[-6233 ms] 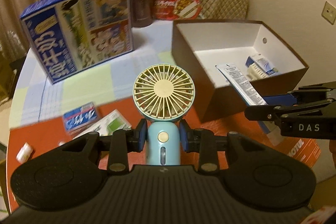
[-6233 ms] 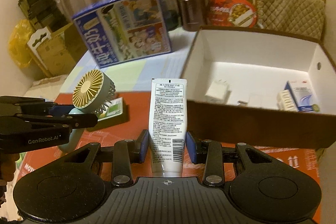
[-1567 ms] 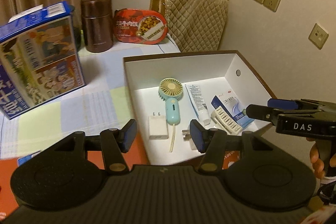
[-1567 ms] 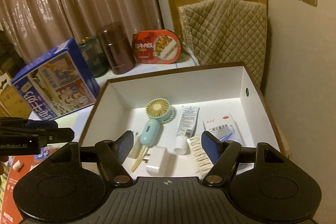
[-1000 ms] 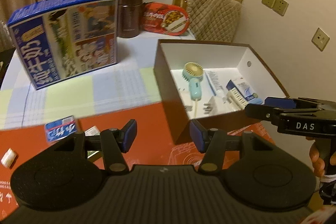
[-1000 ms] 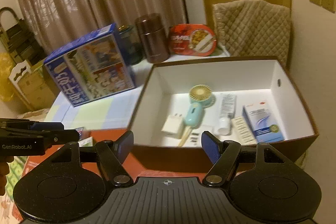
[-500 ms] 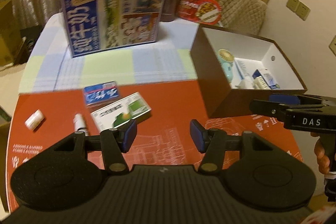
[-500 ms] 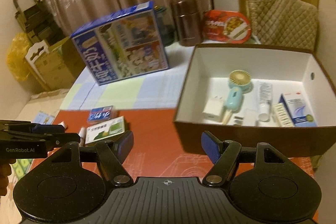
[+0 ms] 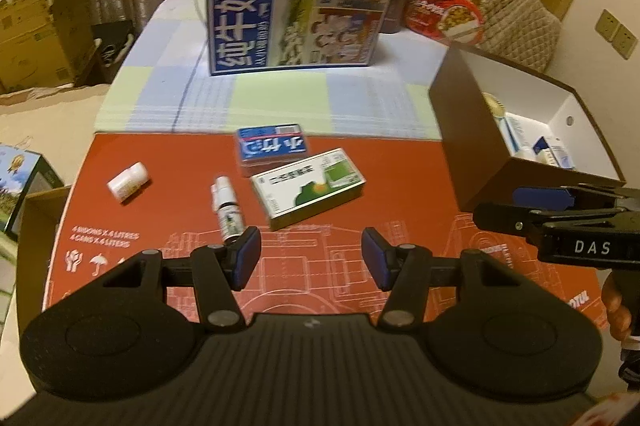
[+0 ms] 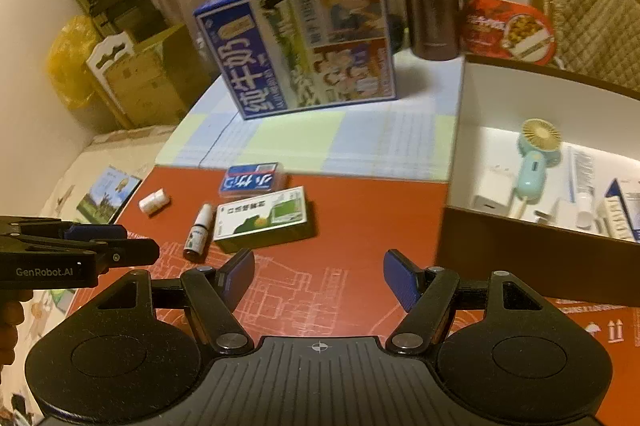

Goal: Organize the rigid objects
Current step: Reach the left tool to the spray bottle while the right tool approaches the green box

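On the red mat (image 9: 360, 194) lie a green-and-white box (image 9: 308, 188) (image 10: 262, 218), a small blue box (image 9: 273, 146) (image 10: 253, 180), a dropper bottle (image 9: 227, 212) (image 10: 198, 232) and a small white bottle (image 9: 128, 181) (image 10: 154, 201). The brown box (image 9: 472, 146) (image 10: 520, 250) at right holds a mint fan (image 10: 534, 158), a tube, a charger and a blue carton. My left gripper (image 9: 311, 260) is open and empty, just short of the dropper bottle and green box. My right gripper (image 10: 318, 278) is open and empty above the mat.
A big blue milk carton (image 9: 300, 14) stands on the checked tablecloth (image 9: 280, 98) behind the mat. A brown flask (image 10: 432, 12) and a red food tin (image 10: 508, 28) stand at the back. Cardboard boxes (image 9: 36, 30) sit on the floor at left.
Both grippers have swung left, away from the brown box and toward the loose items on the mat. Both jaws stay open and empty.
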The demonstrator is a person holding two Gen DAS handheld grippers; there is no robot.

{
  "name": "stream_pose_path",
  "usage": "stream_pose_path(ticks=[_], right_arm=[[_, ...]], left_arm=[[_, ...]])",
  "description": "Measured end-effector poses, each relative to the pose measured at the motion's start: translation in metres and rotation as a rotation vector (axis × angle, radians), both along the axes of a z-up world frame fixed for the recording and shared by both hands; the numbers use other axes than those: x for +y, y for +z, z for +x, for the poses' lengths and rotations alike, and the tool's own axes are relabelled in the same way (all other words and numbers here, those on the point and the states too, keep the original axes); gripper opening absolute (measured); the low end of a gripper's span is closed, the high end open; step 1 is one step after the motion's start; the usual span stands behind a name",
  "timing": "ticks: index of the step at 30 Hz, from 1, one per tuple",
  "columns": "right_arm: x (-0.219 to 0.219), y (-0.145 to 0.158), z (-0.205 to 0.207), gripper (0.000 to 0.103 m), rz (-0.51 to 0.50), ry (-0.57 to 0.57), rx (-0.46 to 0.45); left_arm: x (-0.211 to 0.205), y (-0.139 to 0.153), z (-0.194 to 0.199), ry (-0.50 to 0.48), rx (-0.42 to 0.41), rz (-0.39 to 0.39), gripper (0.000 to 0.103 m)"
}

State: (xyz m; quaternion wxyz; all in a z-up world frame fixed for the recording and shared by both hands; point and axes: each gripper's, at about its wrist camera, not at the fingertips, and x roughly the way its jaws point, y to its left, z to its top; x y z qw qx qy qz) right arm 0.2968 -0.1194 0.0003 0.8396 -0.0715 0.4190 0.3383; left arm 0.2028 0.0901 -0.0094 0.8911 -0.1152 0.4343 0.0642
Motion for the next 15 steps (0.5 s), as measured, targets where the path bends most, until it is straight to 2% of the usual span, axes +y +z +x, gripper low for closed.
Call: stream_pose_path(ticks=[15], right_arm=[[0.044, -0.025, 0.01, 0.068, -0.034, 0.093, 0.033]], left_arm=[[0.022, -0.015, -0.001, 0.086, 0.043, 0.044, 0.051]])
